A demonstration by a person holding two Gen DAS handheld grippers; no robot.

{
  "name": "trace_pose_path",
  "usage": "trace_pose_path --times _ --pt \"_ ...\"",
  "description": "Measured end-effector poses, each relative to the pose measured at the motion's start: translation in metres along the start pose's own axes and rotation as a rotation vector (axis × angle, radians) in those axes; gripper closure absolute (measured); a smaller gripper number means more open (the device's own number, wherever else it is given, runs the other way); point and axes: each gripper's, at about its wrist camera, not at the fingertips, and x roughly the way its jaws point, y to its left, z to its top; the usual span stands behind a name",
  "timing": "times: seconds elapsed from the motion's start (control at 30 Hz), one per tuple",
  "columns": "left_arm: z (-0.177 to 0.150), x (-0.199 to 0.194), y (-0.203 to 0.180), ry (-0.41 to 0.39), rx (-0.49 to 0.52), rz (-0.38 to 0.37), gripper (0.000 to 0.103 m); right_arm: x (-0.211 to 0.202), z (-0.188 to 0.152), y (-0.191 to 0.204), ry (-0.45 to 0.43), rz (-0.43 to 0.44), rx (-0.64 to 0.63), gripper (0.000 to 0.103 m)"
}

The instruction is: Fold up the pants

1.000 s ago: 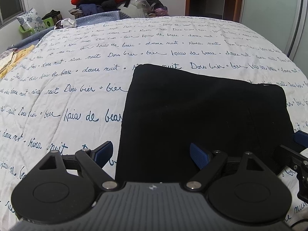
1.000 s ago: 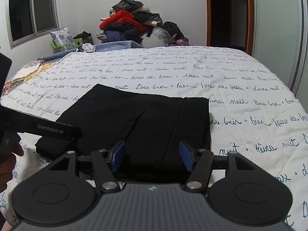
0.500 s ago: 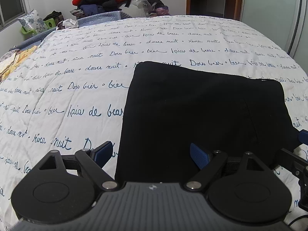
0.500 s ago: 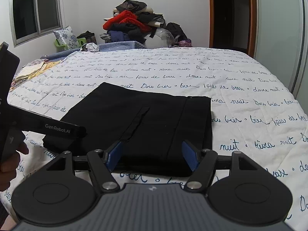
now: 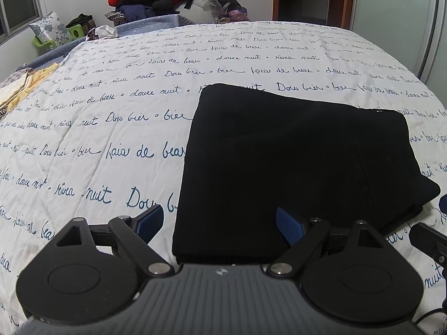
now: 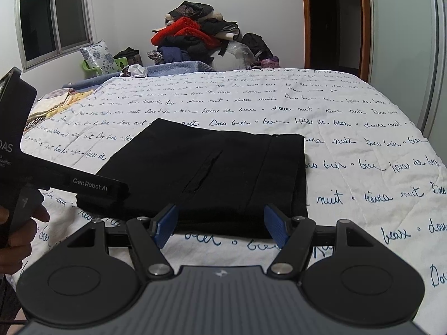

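The black pants [image 5: 293,167] lie folded into a flat rectangle on the white bedcover [image 5: 111,128]. My left gripper [image 5: 219,217] stands open above their near left corner, one pad over the cover and one over the cloth, gripping nothing. In the right wrist view the pants [image 6: 212,173] lie just beyond my right gripper [image 6: 220,220]. It is open, its blue pads at the near edge of the pants with nothing held. The left gripper's arm [image 6: 83,184] reaches in from the left, held by a hand [image 6: 16,231].
The cover [image 6: 363,167] with blue handwriting spans the whole bed. A heap of clothes [image 6: 195,36] is piled beyond the far edge, beside a flowered pillow [image 6: 97,55]. A doorway [image 6: 329,22] is at the back right, and yellow cloth [image 5: 30,83] at the left edge.
My right gripper drew back from the pants and its jaws widened a little; the near edge of the pants now lies ahead of the pads. The left gripper barely moved.
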Motion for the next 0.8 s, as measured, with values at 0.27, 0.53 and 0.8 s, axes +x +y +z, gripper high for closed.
trace_pose_path --times 0.27,0.53,0.8 --pt "-0.008 -0.008 0.000 -0.001 0.003 0.000 0.016 -0.011 -0.005 0.006 0.000 0.016 -0.003 0.035" --pt "-0.016 -0.012 0.002 0.011 -0.004 -0.010 0.012 -0.012 -0.009 0.012 0.009 0.016 -0.013 0.027" --pt "-0.022 -0.010 0.003 0.027 -0.012 -0.011 0.010 -0.010 -0.012 0.016 0.020 0.015 -0.017 0.026"
